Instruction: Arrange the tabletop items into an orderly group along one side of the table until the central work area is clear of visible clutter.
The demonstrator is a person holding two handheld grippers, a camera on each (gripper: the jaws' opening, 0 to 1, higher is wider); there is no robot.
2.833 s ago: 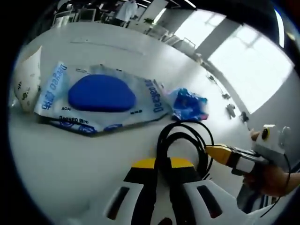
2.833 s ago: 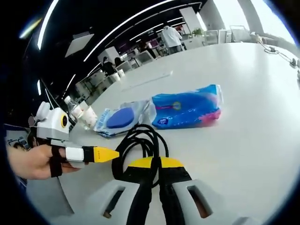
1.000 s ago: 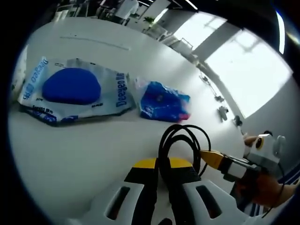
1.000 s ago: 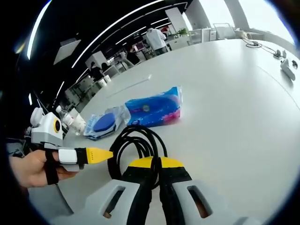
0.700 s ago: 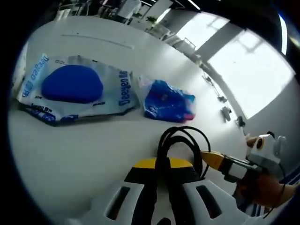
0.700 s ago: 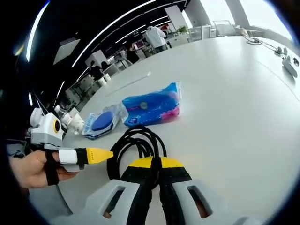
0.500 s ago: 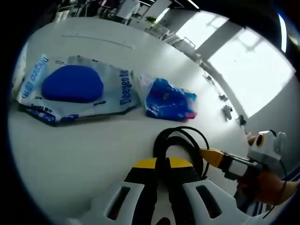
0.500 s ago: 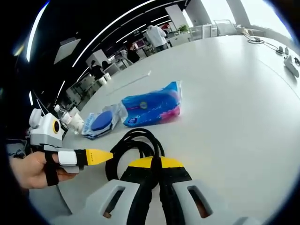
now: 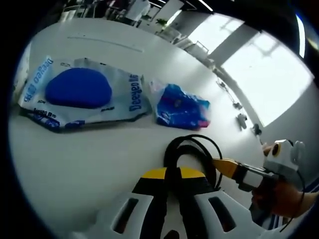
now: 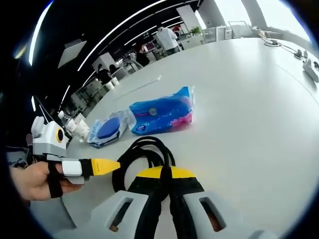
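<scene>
Together, both tools are pinching one coiled black cable (image 9: 192, 149) over the white bench (image 10: 249, 114). Left tool (image 9: 172, 174), right tool (image 10: 167, 174). Beyond are lying a blue-pad packet (image 9: 82, 94) and a blue pack (image 10: 162, 115); bottles (image 10: 75, 127) are showing blurred.

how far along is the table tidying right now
Done: the wipes pack with the blue lid and the blue tissue pack lie side by side. In hand: both hand-held grippers, left and right, are shut on the coiled black cable. Left: set the cable beside the packs on the white table.
</scene>
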